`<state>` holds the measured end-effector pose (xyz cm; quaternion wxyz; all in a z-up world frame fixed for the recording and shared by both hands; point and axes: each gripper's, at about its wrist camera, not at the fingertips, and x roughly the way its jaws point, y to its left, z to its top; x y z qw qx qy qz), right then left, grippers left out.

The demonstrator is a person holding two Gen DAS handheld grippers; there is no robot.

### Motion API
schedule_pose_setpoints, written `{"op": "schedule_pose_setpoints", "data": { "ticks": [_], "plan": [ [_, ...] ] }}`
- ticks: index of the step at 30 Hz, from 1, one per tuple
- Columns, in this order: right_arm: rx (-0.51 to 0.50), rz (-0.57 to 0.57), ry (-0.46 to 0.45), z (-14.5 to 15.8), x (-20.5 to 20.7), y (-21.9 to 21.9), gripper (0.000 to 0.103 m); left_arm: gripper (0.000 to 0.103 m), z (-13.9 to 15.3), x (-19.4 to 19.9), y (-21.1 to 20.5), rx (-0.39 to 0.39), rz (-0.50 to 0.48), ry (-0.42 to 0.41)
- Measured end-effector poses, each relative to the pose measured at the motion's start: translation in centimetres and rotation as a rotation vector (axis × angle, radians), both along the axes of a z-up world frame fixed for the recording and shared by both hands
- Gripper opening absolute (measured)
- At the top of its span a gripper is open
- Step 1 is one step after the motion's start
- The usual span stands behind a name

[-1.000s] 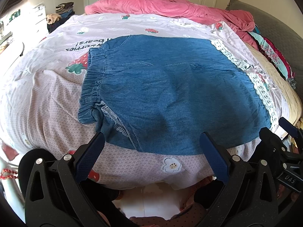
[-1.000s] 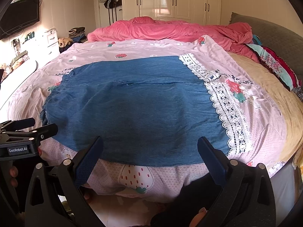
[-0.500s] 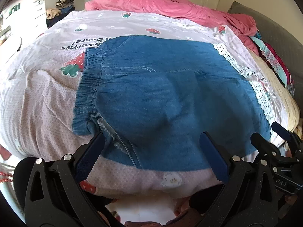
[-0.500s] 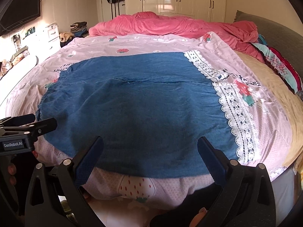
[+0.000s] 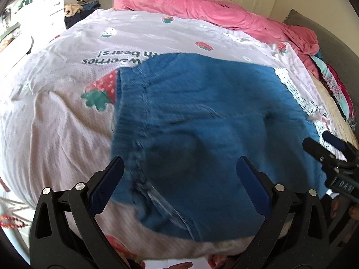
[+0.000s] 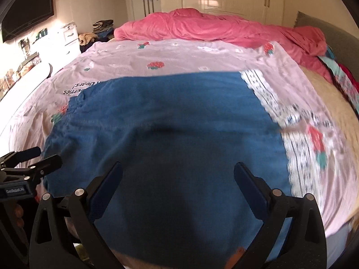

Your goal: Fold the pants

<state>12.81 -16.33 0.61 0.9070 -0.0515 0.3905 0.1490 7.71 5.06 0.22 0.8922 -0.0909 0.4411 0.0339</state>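
Blue denim pants [image 5: 208,121] lie spread flat on a bed, with the elastic waistband at the left and a white lace hem [image 5: 291,89] at the right; they also fill the middle of the right wrist view [image 6: 179,130]. My left gripper [image 5: 179,181] is open and empty, just above the near left part of the pants by the waistband. My right gripper [image 6: 178,186] is open and empty over the near edge of the pants, toward the hem side. Each gripper shows at the edge of the other's view.
The bed has a pale pink strawberry-print sheet [image 5: 56,112]. A pink duvet [image 6: 213,29] is heaped at the far end. Colourful clothes [image 6: 345,83] lie along the right side. White drawers [image 6: 69,38] and a wall TV [image 6: 27,20] stand at the left.
Both grippers have moved forward and lower over the near edge of the pants, which now fill more of each view. Both stay open.
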Motion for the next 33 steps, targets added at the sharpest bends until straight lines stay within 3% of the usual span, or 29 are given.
{"op": "schedule_pose_setpoints", "data": {
  "ticks": [6, 10, 15, 19, 26, 28, 29, 30, 33],
  "plan": [
    [-0.022, 0.085, 0.003, 1.1, 4.6, 2.2, 0.099, 0.094, 0.7, 3.5, 2.9, 0.011, 0.032, 0.017],
    [-0.015, 0.146, 0.065, 1.1, 8.4, 3.6, 0.099, 0.094, 0.7, 6.6, 5.7, -0.012, 0.050, 0.050],
    [-0.210, 0.203, -0.036, 1.3, 12.2, 7.5, 0.099, 0.094, 0.0, 10.2, 8.5, 0.026, 0.054, 0.076],
    [-0.195, 0.293, 0.043, 0.4, 15.9, 9.6, 0.099, 0.094, -1.1, 12.2, 10.1, 0.044, 0.052, 0.106],
    [-0.273, 0.399, 0.105, -2.1, 20.7, 13.5, 0.099, 0.093, -2.9, 14.8, 10.5, 0.027, 0.000, 0.109],
    [-0.270, 0.418, 0.108, -2.4, 21.9, 14.1, 0.099, 0.076, -2.6, 15.2, 10.2, 0.029, -0.034, 0.076],
    [-0.265, 0.433, 0.111, -2.5, 22.2, 14.3, 0.099, 0.052, -2.7, 15.5, 10.1, 0.019, -0.062, 0.072],
    [-0.262, 0.451, 0.113, -2.5, 22.4, 14.5, 0.099, 0.044, -2.8, 15.7, 10.0, 0.011, -0.078, 0.073],
    [-0.293, 0.523, 0.117, -2.8, 22.9, 15.4, 0.099, 0.038, -3.3, 15.8, 9.9, 0.037, -0.093, 0.059]
  ]
}}
